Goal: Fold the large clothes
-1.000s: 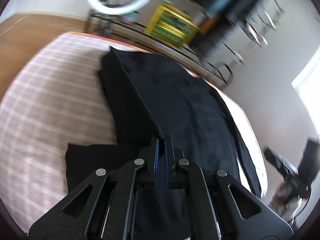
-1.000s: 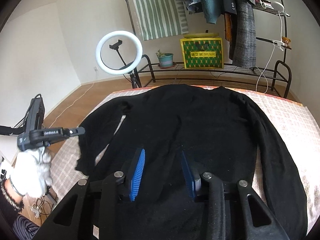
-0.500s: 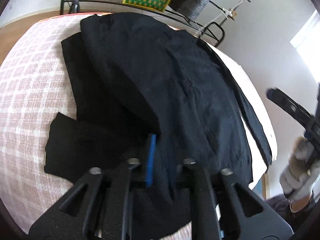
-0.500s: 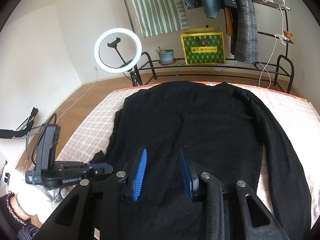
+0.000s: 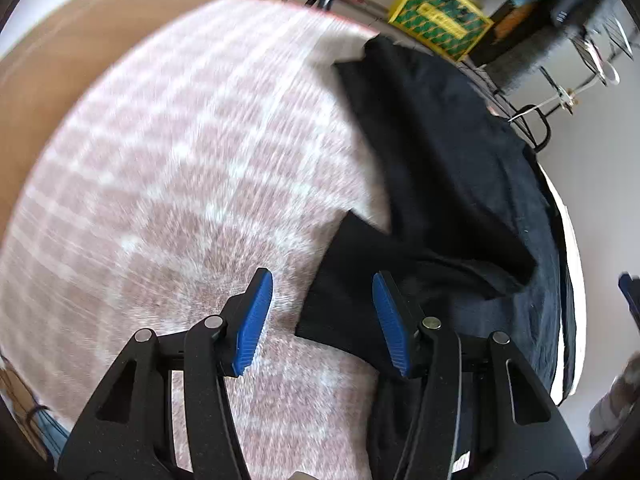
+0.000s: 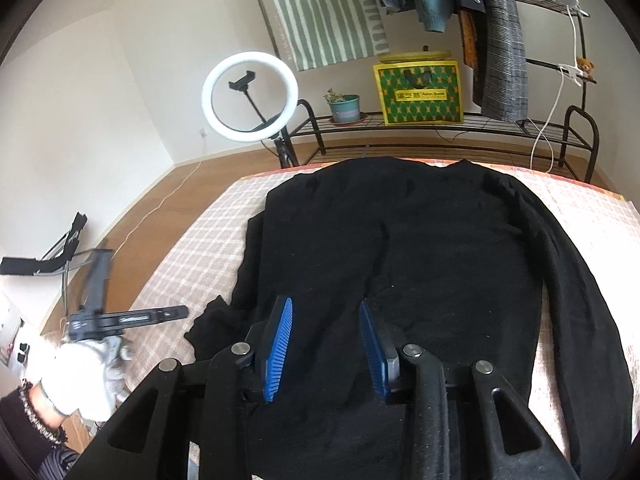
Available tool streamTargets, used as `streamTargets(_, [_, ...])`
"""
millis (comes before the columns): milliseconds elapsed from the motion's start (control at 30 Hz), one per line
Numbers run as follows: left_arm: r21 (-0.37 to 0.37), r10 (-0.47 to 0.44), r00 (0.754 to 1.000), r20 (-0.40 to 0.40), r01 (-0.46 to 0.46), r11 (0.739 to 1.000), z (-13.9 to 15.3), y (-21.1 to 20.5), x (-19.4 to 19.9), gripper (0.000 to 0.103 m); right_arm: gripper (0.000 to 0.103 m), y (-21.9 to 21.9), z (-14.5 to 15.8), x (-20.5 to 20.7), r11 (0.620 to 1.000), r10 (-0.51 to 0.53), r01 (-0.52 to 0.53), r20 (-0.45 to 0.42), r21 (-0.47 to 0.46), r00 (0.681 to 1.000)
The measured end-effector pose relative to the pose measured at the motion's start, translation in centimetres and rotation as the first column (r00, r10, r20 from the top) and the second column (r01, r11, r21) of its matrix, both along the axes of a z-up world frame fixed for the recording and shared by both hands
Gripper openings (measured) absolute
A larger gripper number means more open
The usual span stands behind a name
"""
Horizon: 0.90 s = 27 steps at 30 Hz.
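Left sleeve [image 6: 224, 320] folded onto black sweater [image 6: 400, 260]; right sleeve [image 6: 576, 280] unfolded, left claw [image 5: 322, 316] opening empty, right claw [image 6: 325, 344] apart, empty.

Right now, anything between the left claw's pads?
In the left wrist view the left claw is opening, nothing gripped. Between the pads show checked bedcover and the sweater cuff's edge, lying flat below.

Two black hand-held grippers, left gripper [image 5: 322, 314] and right gripper [image 6: 325, 344], each with ribbed blue pads and silver pivot screws. The left hand [image 6: 76, 376] wears a white glove, beaded bracelet, dark sleeve.
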State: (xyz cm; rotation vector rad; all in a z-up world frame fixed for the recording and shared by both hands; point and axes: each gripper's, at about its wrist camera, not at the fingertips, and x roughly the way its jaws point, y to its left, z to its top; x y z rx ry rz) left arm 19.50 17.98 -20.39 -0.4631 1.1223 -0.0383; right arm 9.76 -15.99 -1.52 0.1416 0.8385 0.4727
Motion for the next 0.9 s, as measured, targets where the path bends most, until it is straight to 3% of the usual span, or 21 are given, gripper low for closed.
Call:
streamTargets(133, [0.010, -0.019, 1.000, -0.006, 0.020, 1.000, -1.1, -0.4, 1.1, 0.052, 0.043, 0.4, -0.6, 0.3, 1.000, 0.007, -0.007, -0.022, 0.001, 1.000])
streamTargets(233, [0.023, -0.083, 0.997, 0.002, 0.083, 0.996, -1.3, -1.3, 1.4, 0.000, 0.045, 0.6, -1.0, 0.5, 1.000, 0.010, -0.010, -0.036, 0.003, 0.999])
streamTargets(367, [-0.015, -0.114, 0.992, 0.044, 0.115, 0.993, -0.1, -1.9, 0.4, 0.000, 0.045, 0.5, -1.3, 0.7, 1.000, 0.009, -0.008, -0.052, 0.013, 0.999])
streamTargets(500, [-0.066, -0.188, 0.974, 0.128, 0.197, 0.978, 3.6, -4.1, -2.6, 0.000, 0.045, 0.3, -1.5, 0.8, 1.000, 0.006, -0.004, -0.061, 0.023, 0.998])
streamTargets(667, [-0.015, -0.369, 0.905, 0.213, 0.381, 0.924, 7.4, -10.3, -7.0, 0.000, 0.045, 0.5, -2.1, 1.1, 0.999, 0.008, -0.005, -0.089, 0.040, 0.996])
streamTargets(833, [0.025, -0.518, 0.834, 0.188, 0.524, 0.852, 7.5, -15.5, -10.4, 0.000, 0.045, 1.4, -3.0, 1.5, 0.999, 0.035, -0.031, -0.121, 0.036, 0.992])
streamTargets(900, [0.042, -0.551, 0.817, 0.171, 0.553, 0.832, 7.3, -17.1, -11.0, 0.000, 0.045, 1.8, -3.4, 1.6, 0.999, 0.036, -0.034, -0.130, 0.015, 0.991])
